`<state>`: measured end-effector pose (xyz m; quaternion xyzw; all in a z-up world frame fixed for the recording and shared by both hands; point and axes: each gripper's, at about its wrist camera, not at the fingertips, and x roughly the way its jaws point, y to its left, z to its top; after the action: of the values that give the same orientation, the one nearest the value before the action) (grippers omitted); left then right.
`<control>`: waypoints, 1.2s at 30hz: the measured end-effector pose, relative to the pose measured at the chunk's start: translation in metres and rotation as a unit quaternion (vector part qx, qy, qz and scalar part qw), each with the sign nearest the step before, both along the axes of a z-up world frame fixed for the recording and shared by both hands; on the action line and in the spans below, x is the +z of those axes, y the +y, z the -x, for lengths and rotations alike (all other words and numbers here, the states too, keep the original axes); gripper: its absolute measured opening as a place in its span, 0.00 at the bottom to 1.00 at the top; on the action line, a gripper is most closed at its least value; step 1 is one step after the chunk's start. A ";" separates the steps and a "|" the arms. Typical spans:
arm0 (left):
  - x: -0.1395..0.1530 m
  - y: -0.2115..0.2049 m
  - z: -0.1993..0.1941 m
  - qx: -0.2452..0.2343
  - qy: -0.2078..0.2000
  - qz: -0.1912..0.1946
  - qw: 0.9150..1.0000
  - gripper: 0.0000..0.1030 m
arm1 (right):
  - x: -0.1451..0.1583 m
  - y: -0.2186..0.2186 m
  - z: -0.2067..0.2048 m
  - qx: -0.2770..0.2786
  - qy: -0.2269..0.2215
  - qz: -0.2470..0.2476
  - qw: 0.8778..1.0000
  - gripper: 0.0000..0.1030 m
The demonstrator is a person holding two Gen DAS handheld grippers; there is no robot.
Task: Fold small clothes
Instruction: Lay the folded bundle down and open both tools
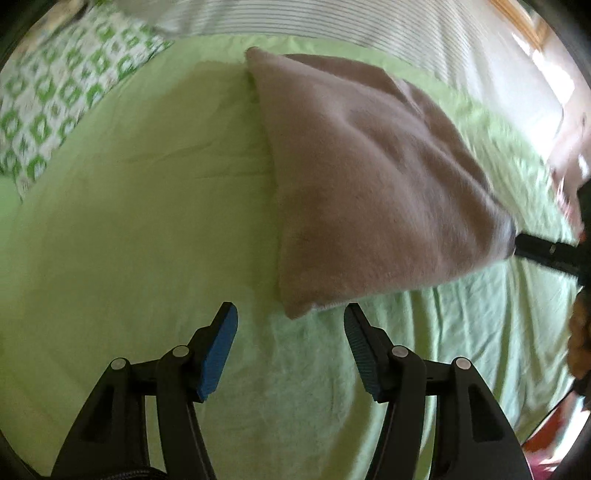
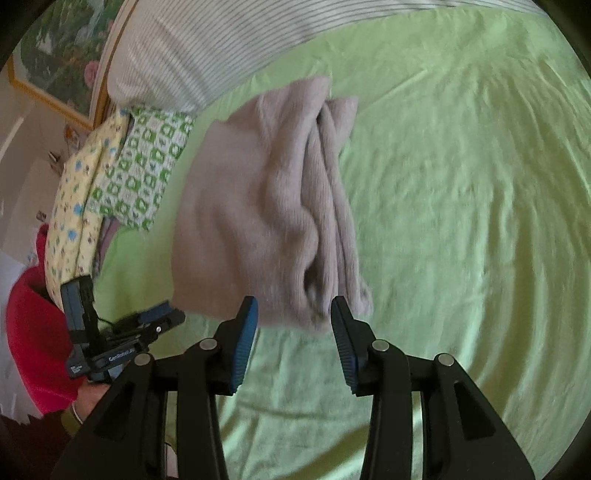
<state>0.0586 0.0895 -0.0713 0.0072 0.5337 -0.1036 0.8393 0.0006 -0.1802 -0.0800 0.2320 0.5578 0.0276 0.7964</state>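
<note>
A folded beige knit garment [image 1: 373, 184] lies on the light green bed sheet [image 1: 129, 221]. My left gripper [image 1: 291, 325] is open and empty, just short of the garment's near corner. In the right wrist view the same garment [image 2: 266, 214] shows its stacked folded edges toward me. My right gripper [image 2: 294, 314] is open, its fingertips at the garment's near edge, holding nothing. The right gripper's black finger [image 1: 543, 247] also shows in the left wrist view at the garment's right edge. The left gripper [image 2: 147, 321] shows at the lower left of the right wrist view.
A green-and-white patterned cloth [image 1: 62, 92] lies at the bed's far left, seen also in the right wrist view [image 2: 147, 166] beside a yellow printed cloth [image 2: 77, 214]. A striped pillow [image 1: 332, 18] lies behind. A red item [image 2: 33, 332] sits off the bed.
</note>
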 end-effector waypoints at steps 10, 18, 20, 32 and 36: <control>-0.023 -0.008 -0.013 -0.008 0.007 -0.036 0.999 0.37 | -0.017 0.007 -0.013 0.030 0.014 0.050 0.998 0.21; -0.015 -0.006 -0.010 -0.021 -0.004 -0.018 1.000 0.09 | 0.030 -0.004 -0.013 0.056 -0.036 0.072 0.995 0.06; -0.016 -0.008 -0.009 -0.017 0.001 -0.008 1.000 0.08 | 0.029 -0.008 -0.014 0.064 -0.028 0.086 0.994 0.06; -0.022 0.010 -0.013 0.017 0.029 0.033 0.999 0.07 | -0.022 -0.023 -0.011 0.021 0.021 0.046 0.998 0.10; -0.016 0.028 -0.005 0.036 0.041 0.056 0.997 0.12 | -0.012 -0.030 -0.003 0.010 0.022 0.052 0.998 0.27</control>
<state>0.0632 0.1174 -0.0876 -0.0628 0.5606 -0.1035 0.8192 0.0035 -0.2103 -0.0918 0.1848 0.5782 0.0014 0.7947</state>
